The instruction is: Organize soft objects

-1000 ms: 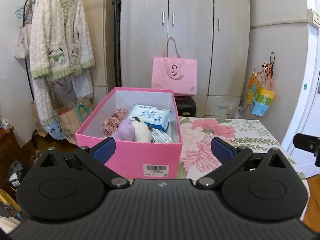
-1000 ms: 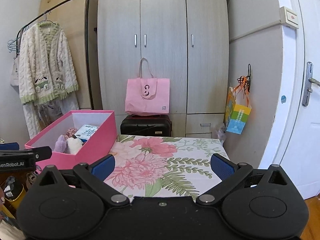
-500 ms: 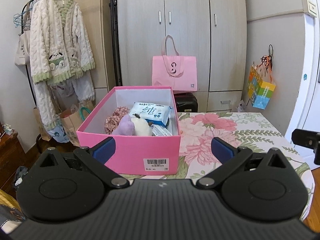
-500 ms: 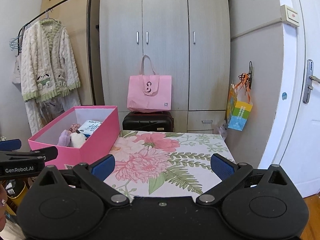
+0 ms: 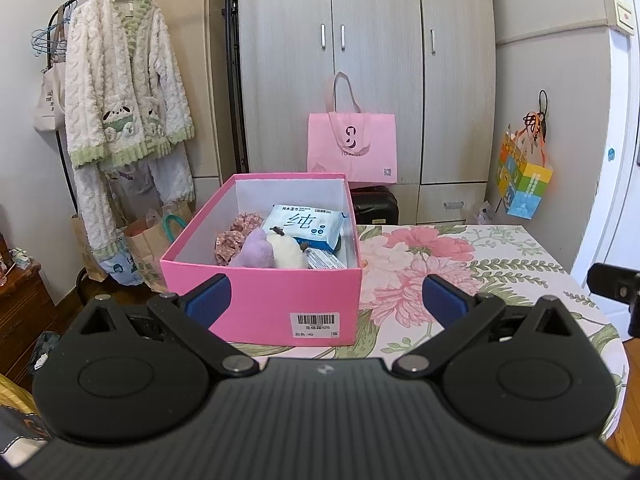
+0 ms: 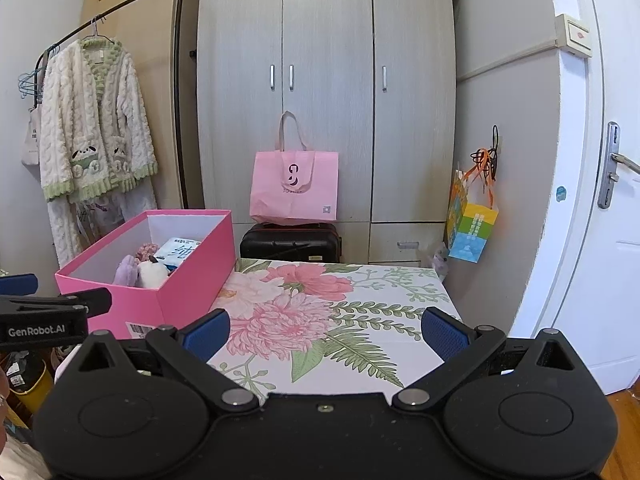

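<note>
Box (image 5: 280,300): holds the toys (image 5: 276,252) and tissue pack (image 5: 306,226), gathered for tidiness.
Left gripper (image 5: 326,294): jaws wide, empty (nothing left to carry, seemingly).
Right gripper (image 6: 325,330): likewise.

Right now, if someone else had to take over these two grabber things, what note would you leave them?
Left gripper: jaws open, empty, facing the pink box.
Right gripper: jaws open, empty, over the floral tabletop.
In the box: purple plush, white plush, floral fabric piece, tissue pack, another small packet.
Done: all visible soft items are boxed.
Left: nothing loose shows on the tabletop; check outside these views.
</note>
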A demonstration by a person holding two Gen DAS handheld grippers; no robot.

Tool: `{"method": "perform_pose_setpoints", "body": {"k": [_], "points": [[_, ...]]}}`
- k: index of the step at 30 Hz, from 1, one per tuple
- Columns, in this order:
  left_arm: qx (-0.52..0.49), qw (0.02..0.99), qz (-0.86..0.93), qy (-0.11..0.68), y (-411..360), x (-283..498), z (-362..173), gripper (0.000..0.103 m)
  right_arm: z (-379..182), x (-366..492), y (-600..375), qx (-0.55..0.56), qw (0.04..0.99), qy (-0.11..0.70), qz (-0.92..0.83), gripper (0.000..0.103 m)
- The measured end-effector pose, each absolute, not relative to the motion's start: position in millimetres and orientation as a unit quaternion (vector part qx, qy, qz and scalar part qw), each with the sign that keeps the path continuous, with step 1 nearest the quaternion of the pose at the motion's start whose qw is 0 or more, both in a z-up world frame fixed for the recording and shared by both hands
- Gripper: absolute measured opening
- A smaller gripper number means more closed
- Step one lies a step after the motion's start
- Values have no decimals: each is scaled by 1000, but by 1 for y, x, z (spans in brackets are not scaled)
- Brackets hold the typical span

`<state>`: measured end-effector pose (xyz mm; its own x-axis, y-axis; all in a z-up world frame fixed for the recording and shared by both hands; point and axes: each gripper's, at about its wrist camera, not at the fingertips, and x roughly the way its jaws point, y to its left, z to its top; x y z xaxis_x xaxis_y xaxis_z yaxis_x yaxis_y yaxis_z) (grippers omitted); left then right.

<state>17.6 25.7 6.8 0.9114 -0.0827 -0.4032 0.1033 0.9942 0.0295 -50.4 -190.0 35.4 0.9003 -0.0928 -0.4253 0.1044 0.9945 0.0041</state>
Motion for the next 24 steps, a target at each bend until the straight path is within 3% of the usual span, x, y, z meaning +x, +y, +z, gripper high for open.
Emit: {"method": "perform_pose_setpoints", "body": {"k": [24], "points": [[34,980,-51,190,25,10,5,103,32,-51,-189,4,974,218,-67,103]]}}
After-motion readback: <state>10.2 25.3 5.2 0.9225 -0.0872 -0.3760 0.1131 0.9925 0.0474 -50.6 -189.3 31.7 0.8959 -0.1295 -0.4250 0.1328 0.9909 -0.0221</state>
